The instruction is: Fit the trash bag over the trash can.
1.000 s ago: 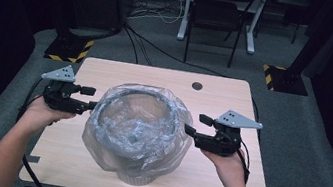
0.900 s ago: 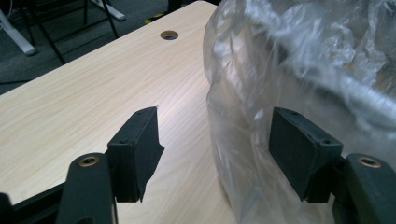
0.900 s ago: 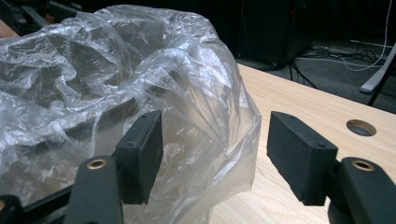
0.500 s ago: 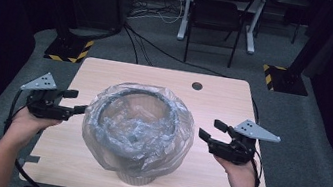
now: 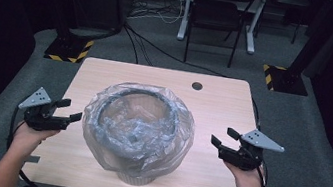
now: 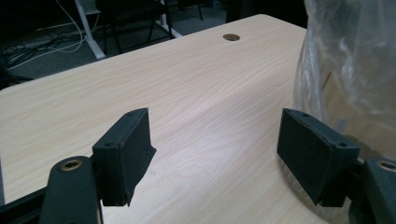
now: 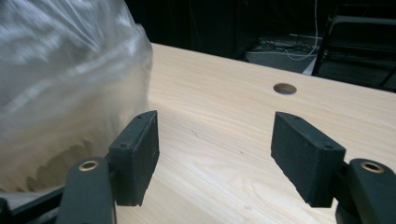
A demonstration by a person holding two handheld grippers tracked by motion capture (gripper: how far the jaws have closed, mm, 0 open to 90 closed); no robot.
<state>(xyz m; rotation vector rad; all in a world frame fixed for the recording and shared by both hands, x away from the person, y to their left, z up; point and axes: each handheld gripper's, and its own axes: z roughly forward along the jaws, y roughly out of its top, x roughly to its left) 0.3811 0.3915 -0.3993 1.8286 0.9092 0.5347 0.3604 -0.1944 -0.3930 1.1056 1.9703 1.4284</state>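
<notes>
Bag (image 5: 137, 134), clear plastic, drapes over a round bin (image 5: 127, 118) standing mid-desk (image 5: 219, 102), between the 2 grippers. Left gripper (image 5: 72, 110) sits off the desk's left edge, its jaws apart with nothing between them, having just been opening; the bag lies just beyond their tips, not touching. Right gripper (image 5: 224, 136) hangs over the desk's right side, jaws likewise apart and empty, just been opening, the bag near but clear of them. A hole (image 5: 197, 85) marks the desk's far side.
</notes>
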